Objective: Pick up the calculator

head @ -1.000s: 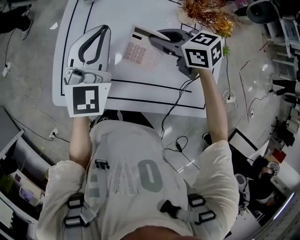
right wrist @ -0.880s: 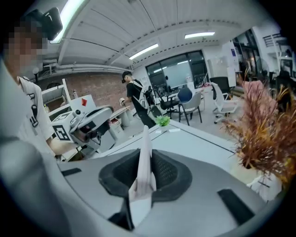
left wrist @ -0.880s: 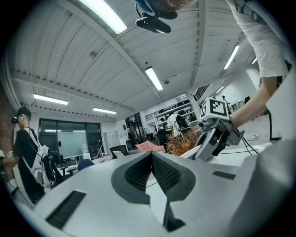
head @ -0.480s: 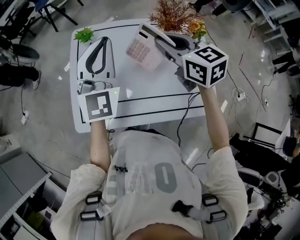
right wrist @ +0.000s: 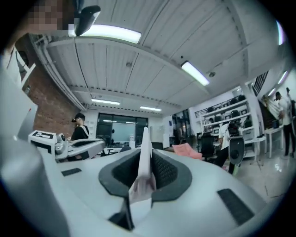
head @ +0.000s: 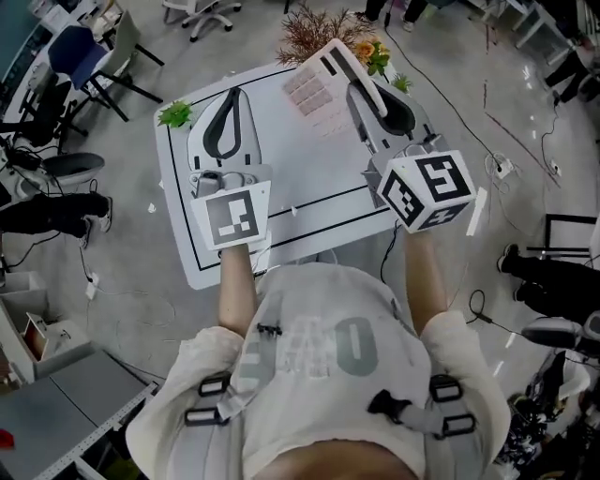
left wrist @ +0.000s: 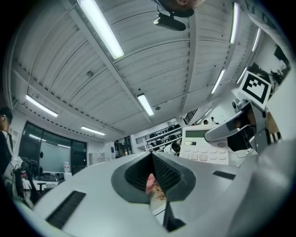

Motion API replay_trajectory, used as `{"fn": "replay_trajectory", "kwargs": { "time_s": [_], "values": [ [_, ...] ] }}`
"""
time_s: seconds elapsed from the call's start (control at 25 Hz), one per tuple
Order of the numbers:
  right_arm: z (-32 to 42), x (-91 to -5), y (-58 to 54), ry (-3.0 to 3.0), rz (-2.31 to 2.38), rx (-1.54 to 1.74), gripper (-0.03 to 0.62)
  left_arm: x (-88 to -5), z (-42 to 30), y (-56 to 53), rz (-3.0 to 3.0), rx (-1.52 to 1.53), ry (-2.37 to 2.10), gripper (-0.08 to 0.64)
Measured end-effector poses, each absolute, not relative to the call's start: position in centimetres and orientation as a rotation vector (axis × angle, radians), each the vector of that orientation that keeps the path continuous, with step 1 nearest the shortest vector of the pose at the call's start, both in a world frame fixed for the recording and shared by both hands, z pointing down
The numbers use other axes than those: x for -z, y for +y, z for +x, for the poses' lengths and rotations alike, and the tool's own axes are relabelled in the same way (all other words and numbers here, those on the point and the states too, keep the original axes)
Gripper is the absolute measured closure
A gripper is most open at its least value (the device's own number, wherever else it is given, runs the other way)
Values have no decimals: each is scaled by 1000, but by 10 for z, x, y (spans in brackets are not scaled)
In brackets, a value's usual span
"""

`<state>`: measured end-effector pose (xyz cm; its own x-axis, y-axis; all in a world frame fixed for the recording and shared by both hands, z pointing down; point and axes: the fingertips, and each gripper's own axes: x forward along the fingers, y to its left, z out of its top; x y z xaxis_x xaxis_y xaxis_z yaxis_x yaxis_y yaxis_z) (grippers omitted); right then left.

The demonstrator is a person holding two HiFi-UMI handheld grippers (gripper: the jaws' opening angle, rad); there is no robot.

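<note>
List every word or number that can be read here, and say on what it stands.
"O" (or "0"): large grey print on the person's shirt; letters beside it too faded.
None legible on the calculator: key labels too small.
Marker cubes: patterns only, no words.

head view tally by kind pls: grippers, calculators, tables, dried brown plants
grippers: 2, the left gripper and the right gripper
calculator: 1
table: 1
dried brown plant: 1
total: 5
</note>
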<state>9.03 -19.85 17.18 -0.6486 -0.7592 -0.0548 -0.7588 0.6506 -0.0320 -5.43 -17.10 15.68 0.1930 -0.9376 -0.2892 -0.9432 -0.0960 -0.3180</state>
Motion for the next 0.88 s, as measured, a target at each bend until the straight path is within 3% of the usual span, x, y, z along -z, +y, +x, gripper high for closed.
{"fn": "replay_trajectory", "kwargs": {
  "time_s": [0.24,0.88],
  "values": [
    [87,-167,-178,2670,-1547,-208,515,-169,-62,-171,-2166,-68,1709,540],
    [110,-190,-182,2611,-1659,-169,517,-173,-43,-182,-2172,-39,1644,540]
  ]
}}
